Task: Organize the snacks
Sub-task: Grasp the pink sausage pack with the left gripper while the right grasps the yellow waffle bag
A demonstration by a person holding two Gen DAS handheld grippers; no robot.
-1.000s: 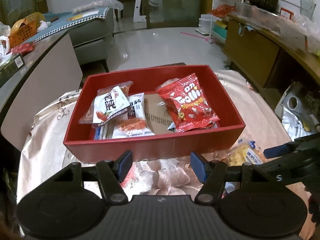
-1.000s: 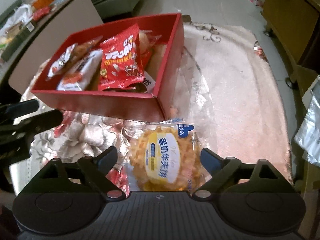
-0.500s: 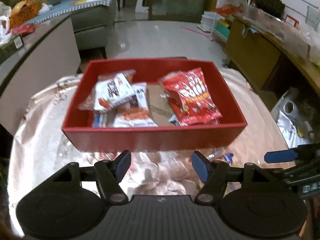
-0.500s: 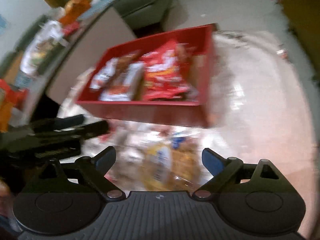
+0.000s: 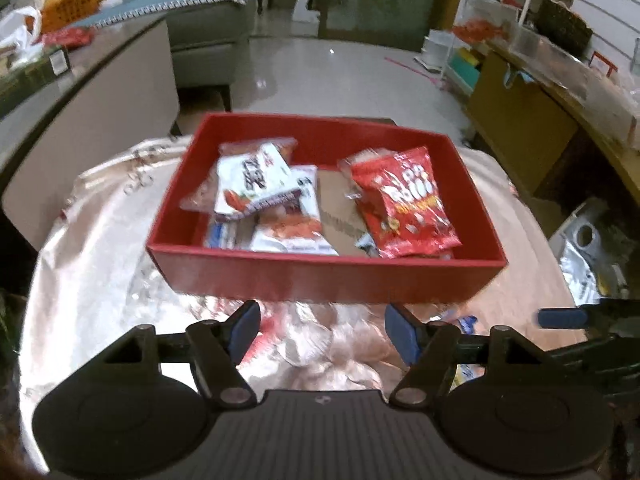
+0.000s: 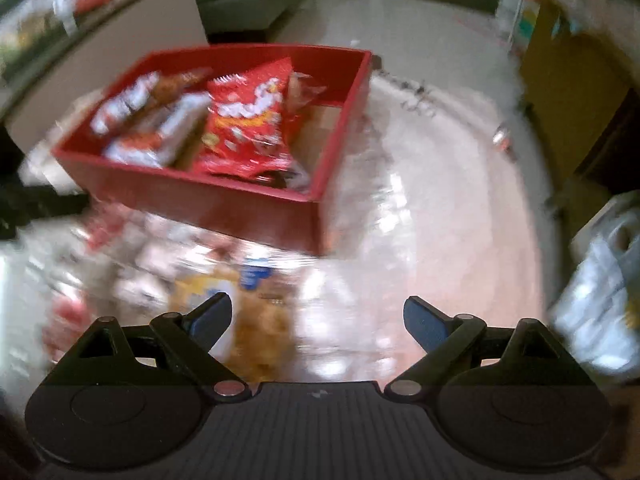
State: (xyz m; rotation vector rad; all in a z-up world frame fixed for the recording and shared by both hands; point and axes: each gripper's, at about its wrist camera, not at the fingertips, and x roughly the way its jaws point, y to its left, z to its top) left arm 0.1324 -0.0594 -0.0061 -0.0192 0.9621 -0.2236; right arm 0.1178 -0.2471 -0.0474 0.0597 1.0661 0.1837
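A red box point(image 5: 328, 280) point(image 6: 224, 204) sits on the shiny floral tablecloth and holds a red snack bag point(image 5: 404, 204) point(image 6: 248, 120) and white snack packs point(image 5: 256, 184) point(image 6: 152, 128). A yellow snack pack point(image 6: 256, 312) lies on the cloth in front of the box, just ahead of my right gripper's left finger, blurred. My right gripper point(image 6: 318, 320) is open and empty above the cloth. My left gripper point(image 5: 322, 332) is open and empty in front of the box's near wall. The right gripper's blue fingertip point(image 5: 560, 317) shows at the right of the left wrist view.
A grey sofa point(image 5: 208, 40) and a beige counter point(image 5: 92, 120) stand at the back left. A wooden cabinet point(image 5: 524, 128) runs along the right. A silver bag point(image 5: 588, 248) point(image 6: 600, 292) lies off the table's right edge.
Both grippers have risen and pulled back from the box. The right wrist view has swung right, so the yellow pack now lies left of its centre. Both stay open.
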